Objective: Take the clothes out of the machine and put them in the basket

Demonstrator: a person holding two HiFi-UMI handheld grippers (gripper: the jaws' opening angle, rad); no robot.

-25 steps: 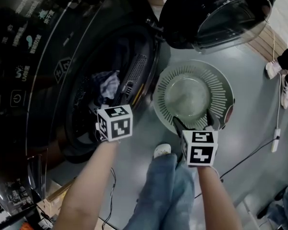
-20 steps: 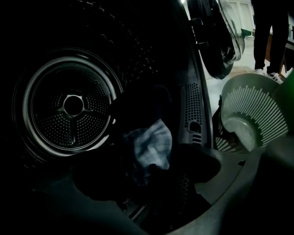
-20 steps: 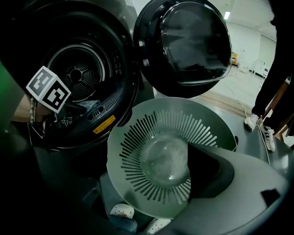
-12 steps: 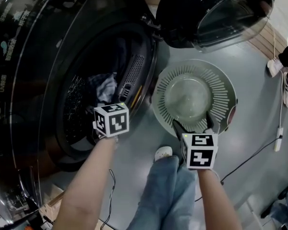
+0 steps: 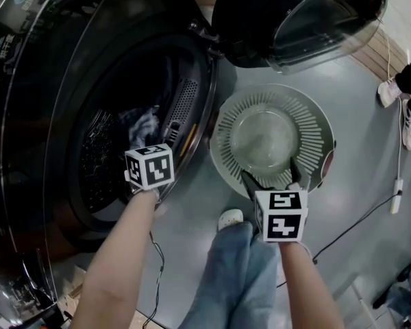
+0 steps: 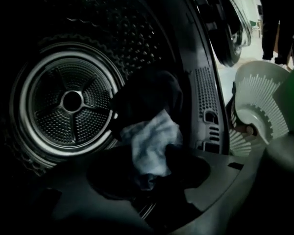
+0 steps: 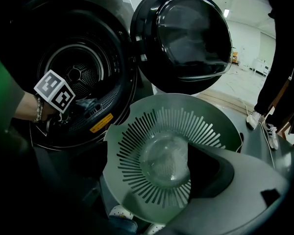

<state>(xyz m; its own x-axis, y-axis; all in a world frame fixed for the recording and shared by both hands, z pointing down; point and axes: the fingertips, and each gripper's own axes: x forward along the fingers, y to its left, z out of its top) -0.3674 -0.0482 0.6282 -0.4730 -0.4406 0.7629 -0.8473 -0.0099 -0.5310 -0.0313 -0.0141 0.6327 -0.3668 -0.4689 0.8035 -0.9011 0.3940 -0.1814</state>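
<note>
White sneakers [image 5: 389, 92] on grey floor [image 5: 370, 157]

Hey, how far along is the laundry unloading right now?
Done: the machine door is open, but the basket holds nothing yet. In hand: the left tool has just been closing with the light blue cloth between its jaws; I can't tell if it grips. Left: that cloth and the dark clothes, all in the drum.

Pale green round slotted plastic basket [image 7: 132, 136] on floor, just beside black front-load washing machine [image 7: 118, 58]; its round glass door [image 7: 186, 38] open above. Left gripper's b/w marker cube [image 7: 55, 90] at drum mouth. Right gripper [image 7: 142, 185] jaws apart over basket.
</note>
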